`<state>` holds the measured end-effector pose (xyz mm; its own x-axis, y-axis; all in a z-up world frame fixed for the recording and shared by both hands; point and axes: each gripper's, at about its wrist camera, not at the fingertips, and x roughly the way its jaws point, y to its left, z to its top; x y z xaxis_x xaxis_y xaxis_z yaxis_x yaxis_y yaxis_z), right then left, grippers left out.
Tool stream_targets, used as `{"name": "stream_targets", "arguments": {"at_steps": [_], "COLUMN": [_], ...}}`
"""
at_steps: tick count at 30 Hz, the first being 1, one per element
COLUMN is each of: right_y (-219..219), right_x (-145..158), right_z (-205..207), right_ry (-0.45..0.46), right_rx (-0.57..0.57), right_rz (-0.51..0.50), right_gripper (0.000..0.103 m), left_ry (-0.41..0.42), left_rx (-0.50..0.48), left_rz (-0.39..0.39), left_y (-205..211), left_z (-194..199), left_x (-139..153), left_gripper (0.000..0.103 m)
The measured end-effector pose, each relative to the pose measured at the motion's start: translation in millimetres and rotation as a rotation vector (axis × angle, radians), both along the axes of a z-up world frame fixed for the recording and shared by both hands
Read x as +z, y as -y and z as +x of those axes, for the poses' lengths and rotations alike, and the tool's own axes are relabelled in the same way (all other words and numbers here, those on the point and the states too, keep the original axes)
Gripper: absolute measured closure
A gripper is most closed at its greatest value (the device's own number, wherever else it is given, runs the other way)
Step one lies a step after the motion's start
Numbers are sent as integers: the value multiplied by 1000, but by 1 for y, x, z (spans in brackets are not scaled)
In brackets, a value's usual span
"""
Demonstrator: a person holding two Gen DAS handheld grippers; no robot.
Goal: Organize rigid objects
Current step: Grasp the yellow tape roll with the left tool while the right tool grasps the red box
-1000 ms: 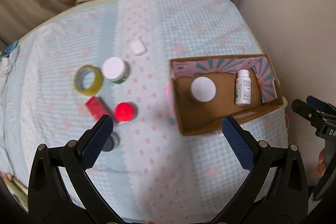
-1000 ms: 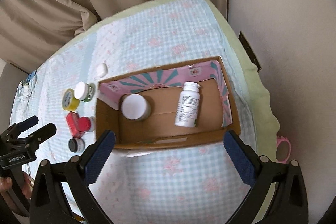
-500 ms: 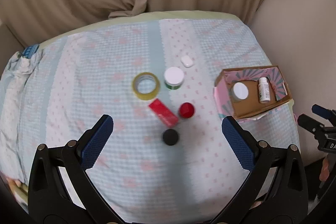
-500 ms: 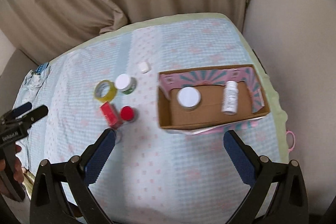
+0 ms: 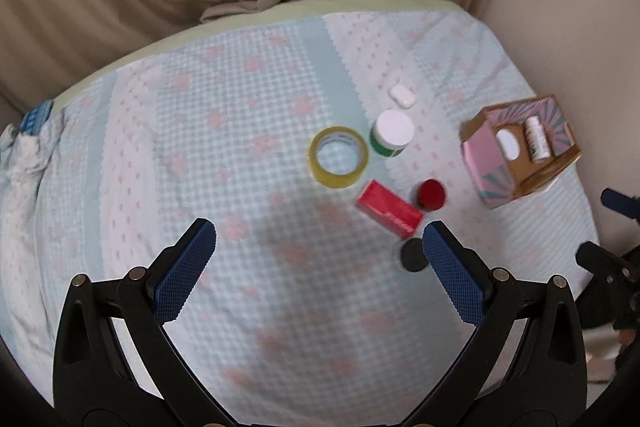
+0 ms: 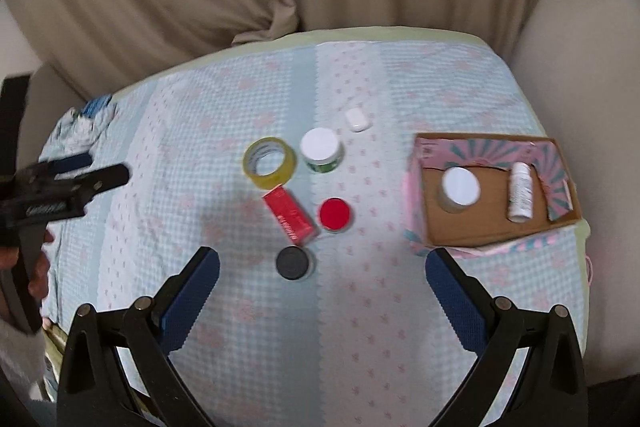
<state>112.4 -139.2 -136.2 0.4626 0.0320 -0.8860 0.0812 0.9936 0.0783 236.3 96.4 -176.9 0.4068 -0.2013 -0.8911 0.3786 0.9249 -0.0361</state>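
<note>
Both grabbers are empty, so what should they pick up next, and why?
Probably lower the right gripper onto the black-lidded jar. Its fingers are open, that jar sits closest between them, and the cardboard box lies on its side with floor space beside the white-lidded jar and bottle.

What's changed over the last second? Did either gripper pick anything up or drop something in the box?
Both grippers pulled back and up from the cardboard box, so each view now takes in the whole cloth. The left gripper and right gripper were open and empty throughout; nothing was grasped or released. The white-lidded jar and white bottle stayed in the box, and the loose items on the cloth kept their places.
</note>
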Motion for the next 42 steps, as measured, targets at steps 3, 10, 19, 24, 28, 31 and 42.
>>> {"name": "stream_targets", "arguments": {"at_steps": [3,10,19,24,28,31,42], "right_y": [-21,-52,-72,-70,-71,-71,-78], "right_x": [-15,-65,-155,-209,-237,-250,-270], "right_z": [15,56,104,127,138,143,143], "right_ry": [-23,-97,-195,-272,-295,-307,-333], "right_rx": [46,179,327,328,352,375,412], "right_rz": [-25,-91,-154,-135,-191,-200,-189], "right_gripper": [0,0,1,15,20,27,42], "left_ry": [-28,-81,-185,-201,-224,-221,-242], "left_rx": [-37,-130,-286,-351,-414,-453,-452], "left_rz": [19,81,148,182,129,138,166], "left_y": [-1,13,54,76,92,106,138], "left_z": [19,63,122,140,148,149,160], "left_x": [-29,-94,-185,-223,-238,-247,-274], "left_gripper": [0,0,0,0,0,0,0]}}
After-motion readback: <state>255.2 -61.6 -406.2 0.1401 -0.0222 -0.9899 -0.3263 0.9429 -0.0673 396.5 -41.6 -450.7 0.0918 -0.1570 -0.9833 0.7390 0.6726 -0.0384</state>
